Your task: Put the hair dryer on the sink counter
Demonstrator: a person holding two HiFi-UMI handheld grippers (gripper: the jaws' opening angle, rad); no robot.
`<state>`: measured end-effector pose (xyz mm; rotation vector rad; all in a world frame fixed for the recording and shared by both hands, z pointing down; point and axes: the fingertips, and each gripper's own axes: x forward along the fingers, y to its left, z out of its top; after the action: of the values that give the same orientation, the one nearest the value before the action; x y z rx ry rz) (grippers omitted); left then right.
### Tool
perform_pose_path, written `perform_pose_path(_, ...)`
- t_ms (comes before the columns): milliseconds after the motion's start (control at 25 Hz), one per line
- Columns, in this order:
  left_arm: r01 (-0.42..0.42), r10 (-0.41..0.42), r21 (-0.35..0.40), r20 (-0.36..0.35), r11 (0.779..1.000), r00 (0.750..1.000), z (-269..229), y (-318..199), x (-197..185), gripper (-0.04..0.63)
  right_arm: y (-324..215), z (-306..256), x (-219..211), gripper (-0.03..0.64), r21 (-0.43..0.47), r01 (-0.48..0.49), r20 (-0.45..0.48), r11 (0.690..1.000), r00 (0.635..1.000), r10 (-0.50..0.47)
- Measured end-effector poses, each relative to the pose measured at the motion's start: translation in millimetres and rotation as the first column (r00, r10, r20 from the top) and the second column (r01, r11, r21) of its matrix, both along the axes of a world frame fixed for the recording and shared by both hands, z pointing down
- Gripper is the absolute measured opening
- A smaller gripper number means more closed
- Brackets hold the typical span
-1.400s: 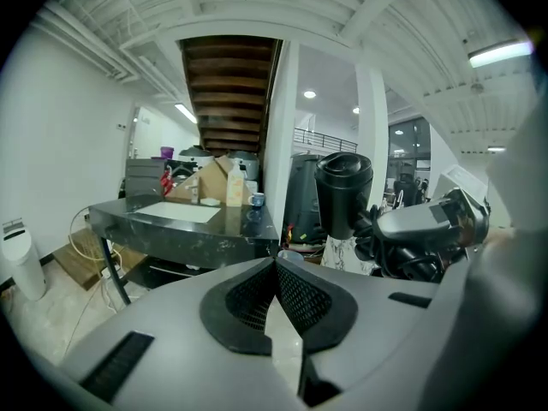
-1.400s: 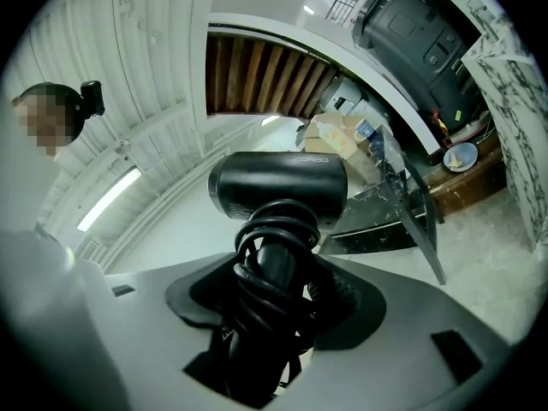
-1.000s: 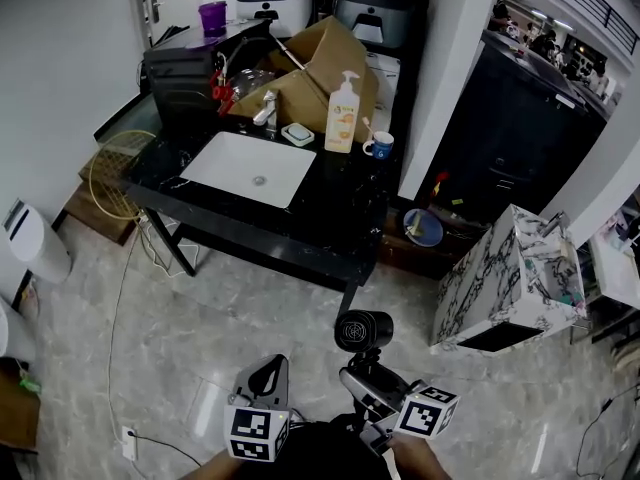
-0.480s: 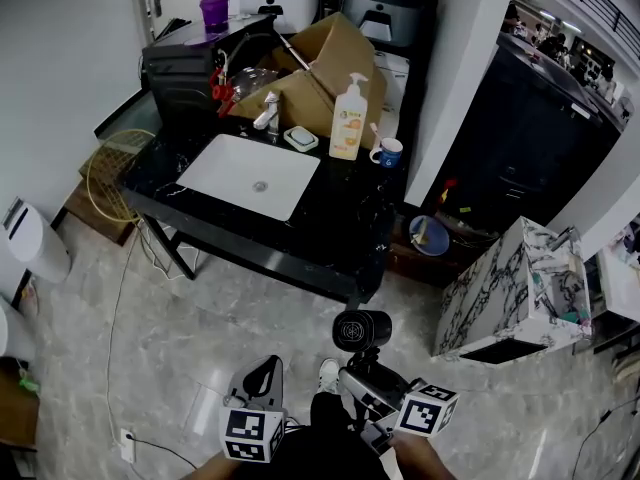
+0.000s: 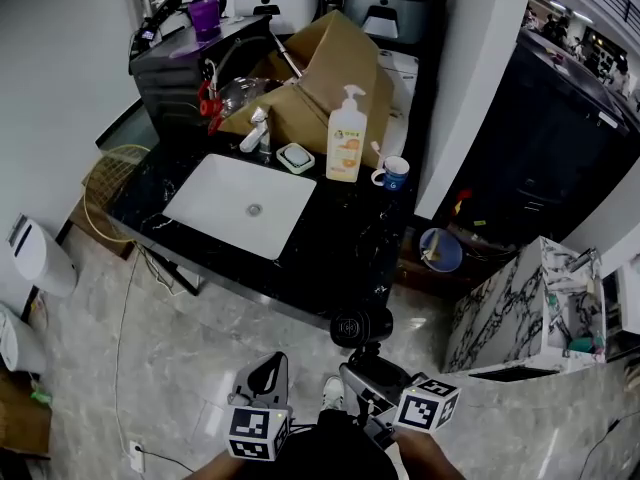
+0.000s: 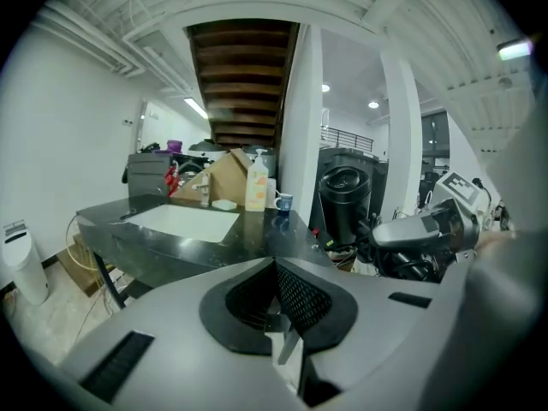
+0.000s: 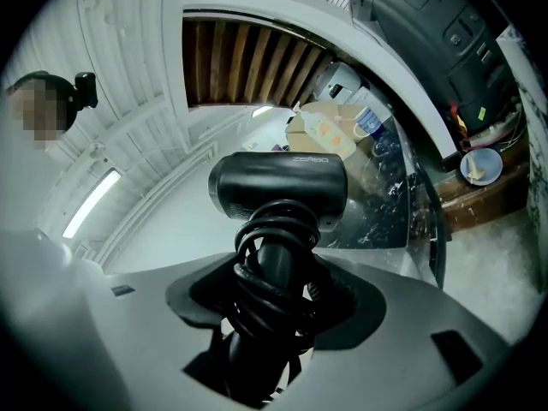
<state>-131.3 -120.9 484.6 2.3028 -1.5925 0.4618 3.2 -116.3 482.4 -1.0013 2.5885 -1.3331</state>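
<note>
The right gripper (image 5: 375, 386) is clamped on the handle of the black, barrel-bodied hair dryer (image 5: 362, 328), and in the right gripper view the jaws press on the handle through the black cord coiled round it (image 7: 272, 268), probably so the cord cannot trail or snag on the way over. The dryer stands upright above the jaws, its barrel (image 7: 278, 187) pointing ahead, at the near edge of the glossy black, white-veined sink counter (image 5: 340, 258), and it is not yet set down. Taking the white rectangular sink basin (image 5: 240, 203) as the landmark, the dryer is held in front of it and to its right, off the counter and over the pale marbled floor. The left gripper (image 5: 262, 380) hangs empty beside it, its meshed pads closed together on nothing in the left gripper view (image 6: 278, 302); one gripper seems enough for this carry. Behind the basin stand a chrome tap (image 5: 258, 128) and a white soap dish (image 5: 296, 157); behind and to its right are a white pump bottle with an orange label (image 5: 347, 136) and a blue-and-white mug (image 5: 395, 173). The bare dark stretch right of the basin looks the likeliest landing place. Pale lettering runs along the barrel (too small to read), and the bottle's label cannot be read either.
</note>
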Motion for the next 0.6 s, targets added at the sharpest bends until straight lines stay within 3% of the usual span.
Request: perform_pose_path(600, 0.026, -0.025, -0.047, 0.032, 0.999, 0.999, 14, -87, 35, 0.008, -108, 36, 27, 0.268, -0.019, 0.017, -0.121, 1.0, 0.992, -0.019)
